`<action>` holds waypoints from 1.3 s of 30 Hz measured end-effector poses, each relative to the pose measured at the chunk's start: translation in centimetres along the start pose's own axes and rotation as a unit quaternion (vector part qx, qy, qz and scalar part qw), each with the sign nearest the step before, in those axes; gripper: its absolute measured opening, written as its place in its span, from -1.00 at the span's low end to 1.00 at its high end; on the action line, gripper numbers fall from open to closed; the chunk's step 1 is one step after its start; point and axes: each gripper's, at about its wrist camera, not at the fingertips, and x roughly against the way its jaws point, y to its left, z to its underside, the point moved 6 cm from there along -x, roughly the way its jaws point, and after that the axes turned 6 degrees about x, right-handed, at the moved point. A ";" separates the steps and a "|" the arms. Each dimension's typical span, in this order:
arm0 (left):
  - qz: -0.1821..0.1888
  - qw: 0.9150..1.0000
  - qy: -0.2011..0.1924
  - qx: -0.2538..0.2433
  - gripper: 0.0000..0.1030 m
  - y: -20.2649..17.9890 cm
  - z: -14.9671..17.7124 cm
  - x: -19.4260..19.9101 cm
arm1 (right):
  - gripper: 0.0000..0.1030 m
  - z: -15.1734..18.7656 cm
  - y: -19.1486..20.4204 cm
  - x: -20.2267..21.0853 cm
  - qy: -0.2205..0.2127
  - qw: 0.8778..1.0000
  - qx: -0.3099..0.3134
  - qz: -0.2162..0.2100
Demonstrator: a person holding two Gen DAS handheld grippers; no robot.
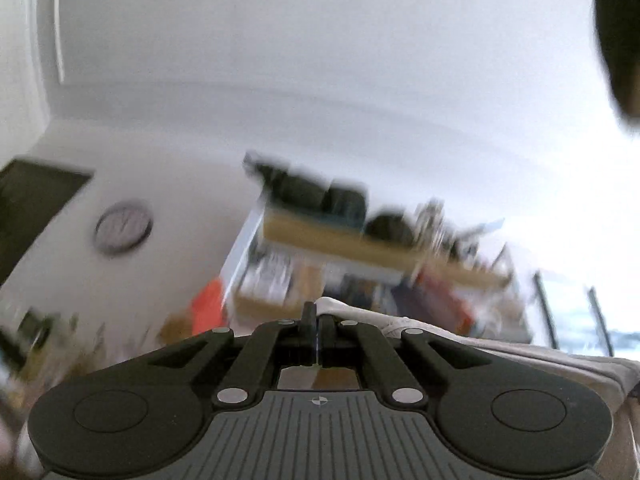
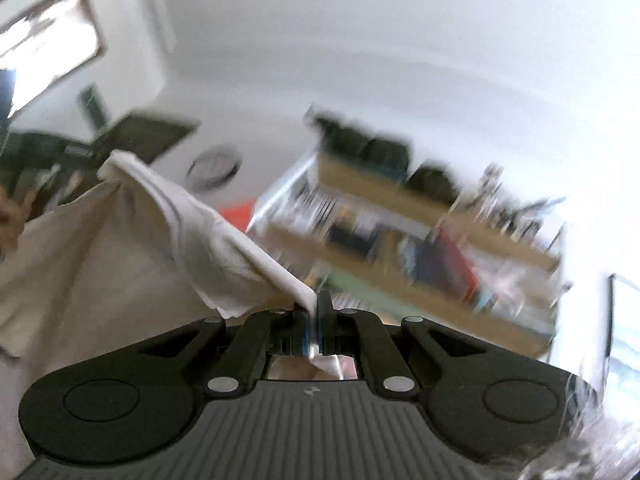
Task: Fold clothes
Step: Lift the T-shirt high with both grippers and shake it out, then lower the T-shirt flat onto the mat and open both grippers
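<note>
A cream-white garment (image 2: 132, 240) hangs in the air, stretched between both grippers. In the right wrist view my right gripper (image 2: 314, 300) is shut on a folded edge of it, and the cloth runs up and left to a raised corner (image 2: 116, 160). In the left wrist view my left gripper (image 1: 316, 312) is shut, with the garment's hem (image 1: 460, 340) coming out between the fingers and trailing off to the right. Both grippers point upward toward the ceiling. Both views are blurred by motion.
A wooden bookshelf (image 1: 360, 248) with books and dark boxes stands against the white wall ahead, also in the right wrist view as the bookshelf (image 2: 420, 232). A round wall clock (image 1: 122, 226) hangs left of it. A person's dark hair (image 1: 620, 32) shows at top right. Bright windows lie at right.
</note>
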 end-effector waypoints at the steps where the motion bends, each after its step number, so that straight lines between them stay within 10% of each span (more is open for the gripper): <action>1: 0.004 1.000 -0.010 -0.003 -1.00 -0.3 -0.4 -0.3 | -0.92 -0.1 -0.3 -0.1 -0.007 1.000 -0.009 0.004; 6: -0.015 0.999 0.029 0.005 -1.00 0.8 2.0 -2.5 | -0.92 1.9 0.1 -1.9 0.007 0.999 -0.053 -0.009; 10: -0.079 0.983 0.164 -0.009 -1.00 4.8 10.2 -4.4 | -0.92 8.4 3.6 -5.2 0.125 0.984 -0.101 -0.083; 12: -0.115 0.958 0.258 -0.042 -1.00 7.6 17.0 -4.5 | -0.92 14.0 7.0 -6.7 0.216 0.957 -0.136 -0.135; 16: -0.171 0.876 0.443 -0.090 -1.00 13.7 31.2 -1.3 | -0.92 27.5 15.9 -7.7 0.405 0.856 -0.225 -0.230; 19: -0.200 0.812 0.541 -0.085 -1.00 17.5 39.6 1.5 | -0.92 34.8 22.3 -6.9 0.480 0.813 -0.204 -0.258; 22: -0.214 0.779 0.584 -0.082 -1.00 19.8 44.9 1.7 | -0.92 39.6 25.6 -7.4 0.522 0.788 -0.204 -0.257; 33: -0.181 0.765 0.612 -0.087 -0.73 21.8 51.3 -5.0 | -0.92 50.1 27.2 -16.9 0.571 0.780 -0.175 -0.183; 36: -0.190 0.762 0.612 -0.094 0.40 22.3 51.0 -4.3 | -0.83 52.2 28.5 -17.0 0.596 0.768 -0.135 -0.191; 39: -0.189 0.767 0.607 -0.091 0.54 23.1 49.3 -2.5 | -0.24 53.8 29.3 -15.4 0.618 0.753 -0.119 -0.192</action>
